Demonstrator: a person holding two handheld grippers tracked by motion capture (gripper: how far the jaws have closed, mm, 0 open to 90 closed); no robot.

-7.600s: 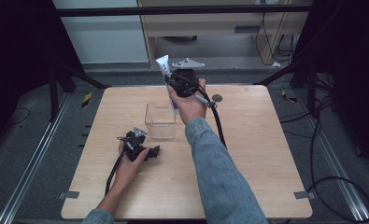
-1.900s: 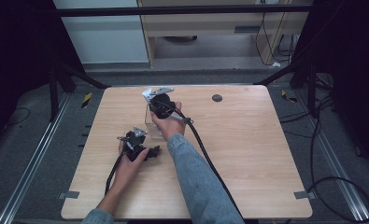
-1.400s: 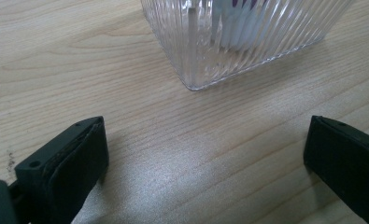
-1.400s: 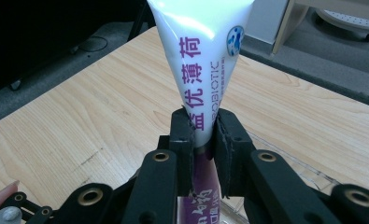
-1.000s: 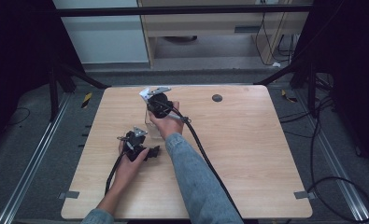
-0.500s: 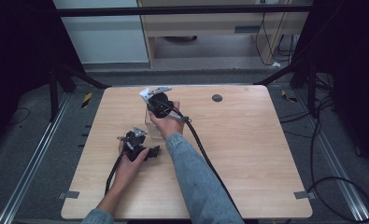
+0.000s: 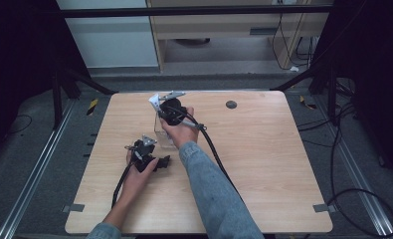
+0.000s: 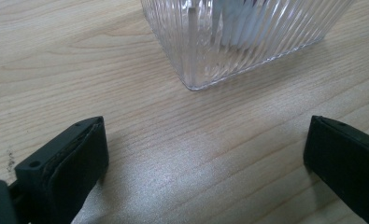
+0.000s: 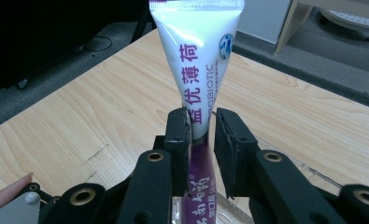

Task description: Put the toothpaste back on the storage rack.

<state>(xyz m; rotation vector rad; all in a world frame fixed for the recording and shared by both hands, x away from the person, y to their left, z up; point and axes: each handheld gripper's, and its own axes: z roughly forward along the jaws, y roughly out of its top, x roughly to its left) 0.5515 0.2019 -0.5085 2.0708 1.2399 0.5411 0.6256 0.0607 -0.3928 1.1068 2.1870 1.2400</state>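
Observation:
A white and purple toothpaste tube (image 9: pixel 198 51) stands between the jaws of my right gripper (image 9: pixel 202 126), which is shut on it. Its lower end dips into a clear ribbed container (image 7: pixel 162 133) on the wooden table (image 7: pixel 263 164). In the high view my right gripper (image 7: pixel 161 106) hangs over the container's far side, with the tube's (image 7: pixel 154 101) flat end sticking up and left. My left gripper (image 7: pixel 148 152) rests on the table just in front of the container (image 8: pixel 238 42), open (image 8: pixel 205 149) with bare wood between its jaws.
A small dark round spot (image 7: pixel 231 104) sits near the table's far edge. Black cables (image 7: pixel 219 159) trail from both grippers toward the near edge. Dark floor, metal rails and a cabinet lie beyond the table.
Since the oldest frame my right gripper has carried the tube left and down, from beyond the container's far right corner to over the container. In the last second it barely moved. The left gripper stayed put.

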